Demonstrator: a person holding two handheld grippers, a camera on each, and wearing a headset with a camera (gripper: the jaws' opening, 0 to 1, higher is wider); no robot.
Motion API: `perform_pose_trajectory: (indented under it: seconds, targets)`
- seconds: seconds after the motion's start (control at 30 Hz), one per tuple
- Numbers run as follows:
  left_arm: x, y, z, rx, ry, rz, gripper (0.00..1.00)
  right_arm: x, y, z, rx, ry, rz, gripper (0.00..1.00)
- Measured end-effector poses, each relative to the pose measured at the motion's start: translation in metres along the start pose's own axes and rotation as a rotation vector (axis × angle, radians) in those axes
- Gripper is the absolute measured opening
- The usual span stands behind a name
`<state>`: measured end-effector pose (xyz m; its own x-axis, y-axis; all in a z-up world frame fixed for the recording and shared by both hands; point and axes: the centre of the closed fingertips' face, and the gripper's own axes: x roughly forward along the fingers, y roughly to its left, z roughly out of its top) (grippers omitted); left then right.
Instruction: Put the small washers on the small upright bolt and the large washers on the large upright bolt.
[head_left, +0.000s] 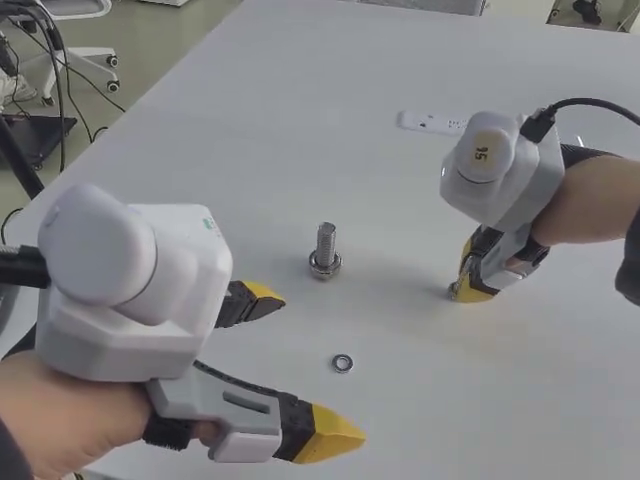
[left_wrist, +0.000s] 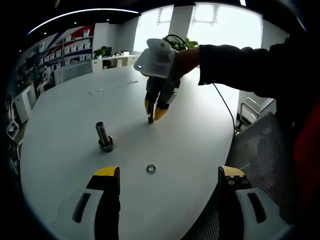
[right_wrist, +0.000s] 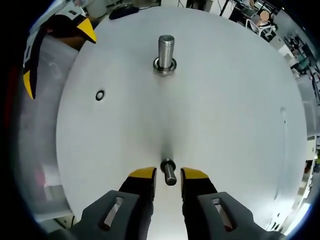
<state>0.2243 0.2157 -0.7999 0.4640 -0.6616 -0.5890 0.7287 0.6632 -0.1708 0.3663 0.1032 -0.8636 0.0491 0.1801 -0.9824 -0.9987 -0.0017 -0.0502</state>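
The large upright bolt (head_left: 325, 245) (left_wrist: 102, 134) (right_wrist: 166, 49) stands mid-table with washers (right_wrist: 165, 65) around its base. One small washer (head_left: 342, 362) (left_wrist: 151, 168) (right_wrist: 100, 95) lies flat on the table in front of it. My left gripper (head_left: 300, 365) (left_wrist: 168, 174) (right_wrist: 57, 55) hovers open just behind that washer, holding nothing. My right gripper (head_left: 468, 285) (left_wrist: 154, 113) (right_wrist: 168, 175) points down at the table, its jaws narrowly apart on either side of the small upright bolt (right_wrist: 168, 171) (left_wrist: 150, 119), with a thin gap showing on each side.
A white flat strip (head_left: 432, 122) (left_wrist: 112, 86) lies further back on the white table (head_left: 250, 120). The table's left edge drops off to a floor with chair legs and cables (head_left: 60, 70). A dark sleeve (left_wrist: 240, 60) reaches in from the right.
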Motion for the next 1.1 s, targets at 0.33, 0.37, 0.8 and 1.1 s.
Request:
perform_pose_trajectory:
  seconds: [0.33,0.37,0.8,1.1]
  targets:
    - [0.0,0.0,0.0,0.002,-0.002,-0.002,0.8,-0.004,0.003,-0.01,0.038,-0.01,-0.007,0.28]
    - [0.0,0.0,0.0,0.003,-0.002,-0.002,0.8,-0.004,0.003,-0.012,0.04,-0.01,-0.008,0.28]
    - [0.0,-0.001,0.001,0.005,-0.006,-0.005,0.8,-0.012,0.01,-0.028,0.082,-0.016,-0.02,0.33]
    - [-0.001,-0.001,0.003,0.009,-0.011,-0.005,0.8,-0.016,0.025,-0.038,0.112,-0.029,-0.022,0.34]
